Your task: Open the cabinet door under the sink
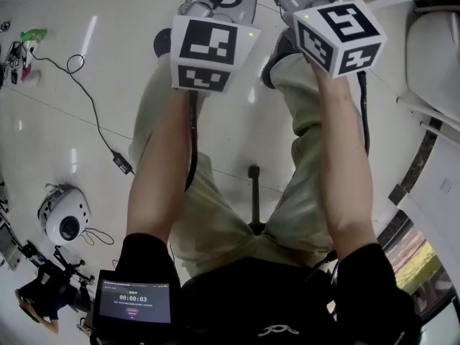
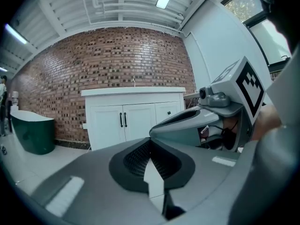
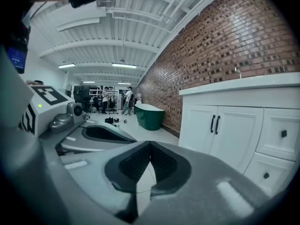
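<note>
1. Clenched tip to tip with nothing between them, the jaws of the left gripper (image 2: 150,142) show plainly in the left gripper view. Beyond them, well apart across the pale floor (image 2: 56,158), a white sink cabinet (image 2: 133,111) stands against a red brick wall (image 2: 108,60). Its two cabinet doors (image 2: 108,125) are closed, with a pair of black bar handles (image 2: 123,120) side by side at the middle seam. A faucet (image 2: 134,82) rises from the white countertop (image 2: 133,91). A dark green bathtub (image 2: 30,132) stands on the floor to the left of the cabinet.

2. In the right gripper view, the jaws of the right gripper (image 3: 150,145) are likewise pressed together and empty. The cabinet fills the right side of this view. Its doors are shut, and both handles stand upright just beside each other. To the right of the doors sit drawers (image 3: 281,135) with small black knobs. The left gripper lies just to the left. The bathtub stands further along the brick wall, and people far back in the room are too small to make out.

3. In the head view, both grippers are held out ahead, side by side, on bare forearms (image 1: 162,171). Their marker cubes (image 1: 212,49) face up. Below are beige trousers (image 1: 215,221), the glossy floor and a black cable (image 1: 93,113). A small screen (image 1: 134,300) at the waist shows a timer.
</note>
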Available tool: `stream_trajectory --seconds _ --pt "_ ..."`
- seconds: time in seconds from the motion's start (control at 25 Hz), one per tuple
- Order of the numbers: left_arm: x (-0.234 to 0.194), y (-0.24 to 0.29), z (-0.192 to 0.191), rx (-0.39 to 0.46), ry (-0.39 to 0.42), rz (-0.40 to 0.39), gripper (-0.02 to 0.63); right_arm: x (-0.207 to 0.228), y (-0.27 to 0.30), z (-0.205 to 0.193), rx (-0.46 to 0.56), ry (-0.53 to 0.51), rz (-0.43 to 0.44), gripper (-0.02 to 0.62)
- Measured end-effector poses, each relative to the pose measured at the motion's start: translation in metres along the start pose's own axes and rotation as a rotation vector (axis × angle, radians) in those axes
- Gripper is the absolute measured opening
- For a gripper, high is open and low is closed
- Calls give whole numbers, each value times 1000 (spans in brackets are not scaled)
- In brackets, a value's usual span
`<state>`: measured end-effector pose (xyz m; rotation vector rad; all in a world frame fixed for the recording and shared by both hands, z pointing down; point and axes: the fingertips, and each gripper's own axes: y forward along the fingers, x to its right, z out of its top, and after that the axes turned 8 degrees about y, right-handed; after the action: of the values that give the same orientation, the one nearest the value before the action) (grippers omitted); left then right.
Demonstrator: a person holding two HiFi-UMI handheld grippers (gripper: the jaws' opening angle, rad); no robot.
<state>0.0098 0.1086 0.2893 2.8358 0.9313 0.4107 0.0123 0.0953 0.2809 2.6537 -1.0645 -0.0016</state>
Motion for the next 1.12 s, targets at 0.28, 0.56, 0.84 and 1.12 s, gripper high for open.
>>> stream_trajectory --seconds 0.28,0.56,0.84,1.12 --pt "-30 29 17 20 13 15 17 24 24 18 -20 -102 -2 -8" --pt "-52 68 32 33 45 0 17 60 51 32 -49 -154 -8 -8" --pt "-85 109 38 36 47 5 17 87 88 38 -106 -267 -7 -8" --pt "-118 157 34 27 23 -9 17 127 129 48 -126 -278 -2 -8"
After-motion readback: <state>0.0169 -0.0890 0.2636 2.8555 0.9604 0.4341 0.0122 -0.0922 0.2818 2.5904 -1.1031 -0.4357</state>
